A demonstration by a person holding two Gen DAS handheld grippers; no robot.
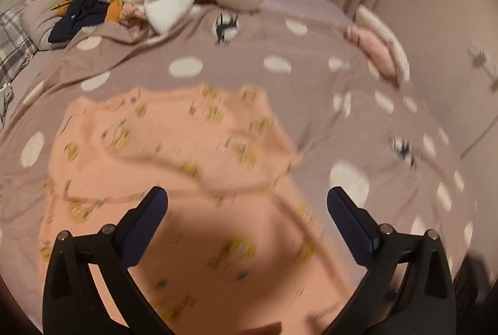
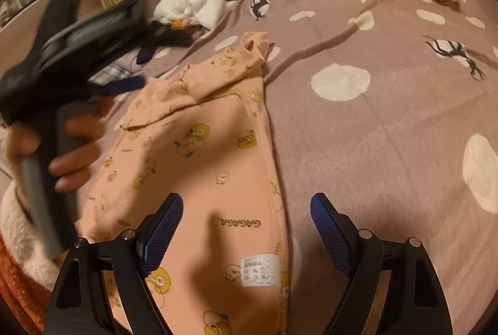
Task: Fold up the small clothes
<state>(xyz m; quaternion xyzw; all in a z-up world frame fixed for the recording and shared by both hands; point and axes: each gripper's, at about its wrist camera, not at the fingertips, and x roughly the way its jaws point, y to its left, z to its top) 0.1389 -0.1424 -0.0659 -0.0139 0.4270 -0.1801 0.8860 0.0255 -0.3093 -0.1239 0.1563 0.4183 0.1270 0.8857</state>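
Both the left gripper (image 1: pixel 247 204) and right gripper (image 2: pixel 246 210) are hanging wide and empty over the peach garment (image 2: pixel 199 154) — its loosely folded sleeve is risking springing back open.

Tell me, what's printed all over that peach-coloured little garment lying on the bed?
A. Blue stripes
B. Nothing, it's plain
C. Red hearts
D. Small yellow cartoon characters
D: the peach garment is dotted with small yellow cartoon figures, clearest in the right wrist view; the white spots belong to the bedspread beneath it, not to the garment.
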